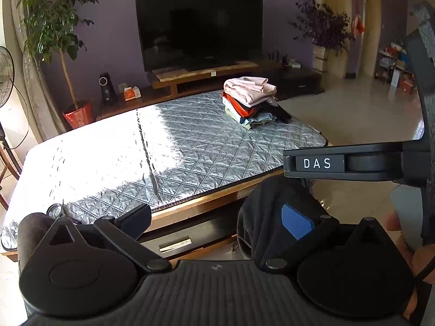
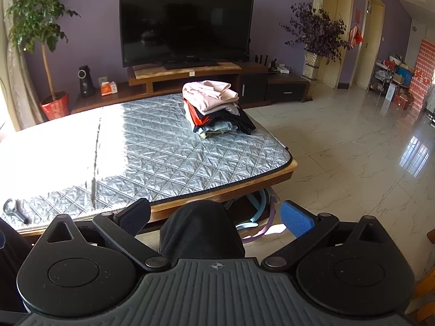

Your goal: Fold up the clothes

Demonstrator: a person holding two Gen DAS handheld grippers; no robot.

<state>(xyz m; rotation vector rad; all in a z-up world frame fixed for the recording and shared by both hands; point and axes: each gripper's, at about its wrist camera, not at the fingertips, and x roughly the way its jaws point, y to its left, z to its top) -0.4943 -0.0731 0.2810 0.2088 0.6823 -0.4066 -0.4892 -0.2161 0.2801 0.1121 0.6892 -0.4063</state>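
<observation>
A stack of folded clothes (image 1: 251,102) (image 2: 214,106), pink on top with orange, dark and pale blue pieces below, sits at the far right of the table's silver quilted cover (image 1: 190,146) (image 2: 168,157). My left gripper (image 1: 216,220) is open and empty, held just short of the table's near edge. A knee in dark trousers (image 1: 269,203) shows behind its blue pad. My right gripper (image 2: 216,217) is also open and empty, above a knee in black (image 2: 201,228). A black bar marked DAS (image 1: 316,163), part of the right-hand device, crosses the left wrist view.
A small dark tool with a ring (image 2: 16,209) (image 1: 55,212) lies on the cover's near left corner. Behind the table stand a TV (image 2: 187,24) on a low wooden unit and a potted plant (image 2: 54,106). Tiled floor (image 2: 353,149) opens to the right. Hoops (image 2: 258,217) lie under the table.
</observation>
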